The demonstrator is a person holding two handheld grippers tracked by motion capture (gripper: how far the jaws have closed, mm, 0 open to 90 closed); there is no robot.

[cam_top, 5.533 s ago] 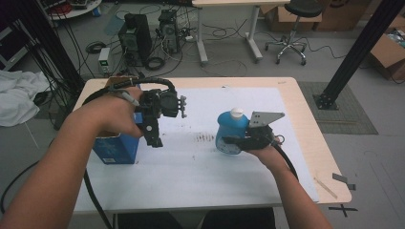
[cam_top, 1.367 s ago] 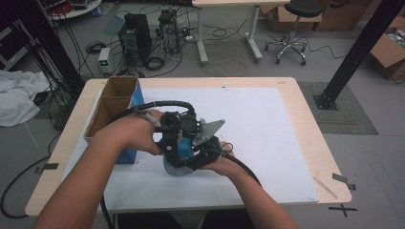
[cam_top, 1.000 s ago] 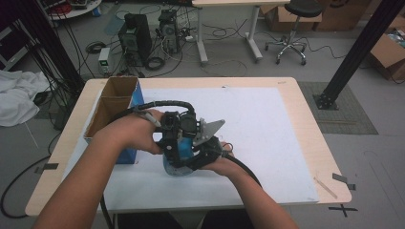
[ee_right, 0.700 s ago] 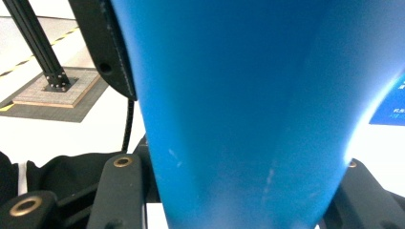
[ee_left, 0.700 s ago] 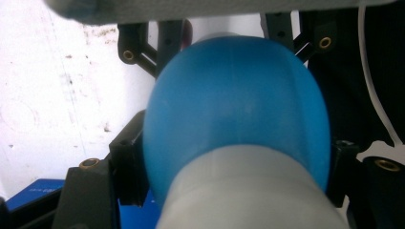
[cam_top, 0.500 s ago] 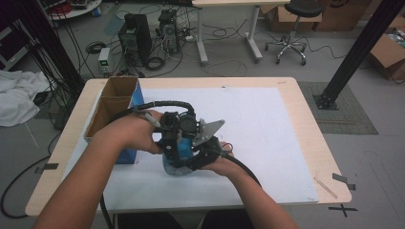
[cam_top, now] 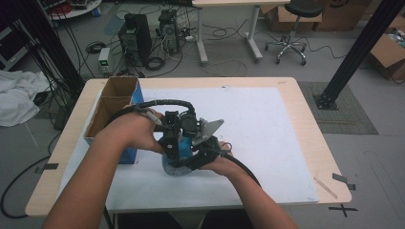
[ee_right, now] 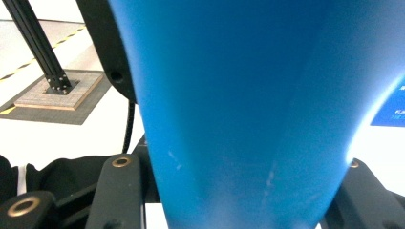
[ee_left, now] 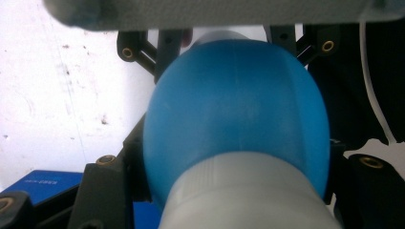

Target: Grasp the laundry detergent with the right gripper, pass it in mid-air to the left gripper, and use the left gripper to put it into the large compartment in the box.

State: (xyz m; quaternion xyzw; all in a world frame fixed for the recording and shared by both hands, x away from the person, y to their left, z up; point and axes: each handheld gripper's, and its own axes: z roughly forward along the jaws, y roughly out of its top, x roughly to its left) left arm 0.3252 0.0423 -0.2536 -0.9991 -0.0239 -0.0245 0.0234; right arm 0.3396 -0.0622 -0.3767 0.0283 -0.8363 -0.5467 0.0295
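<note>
Cardboard box (cam_top: 112, 102), open-topped with blue sides, stood leftmost. Beside it we found the left gripper (cam_top: 173, 138) just clamped on the white ribbed cap (ee_left: 248, 195) of a smooth, rounded blue bottle (cam_top: 173, 166) on the white mat; the right gripper (cam_top: 193, 160) gripped its body.

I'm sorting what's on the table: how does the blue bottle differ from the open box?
The blue bottle is rounded, with a white cap; the open box is square-cornered, brown inside and blue outside. The bottle is clamped by the left gripper at the cap and the right gripper on its body; the box stands untouched at the table's left edge. The bottle is smaller. Both are partly blue.
</note>
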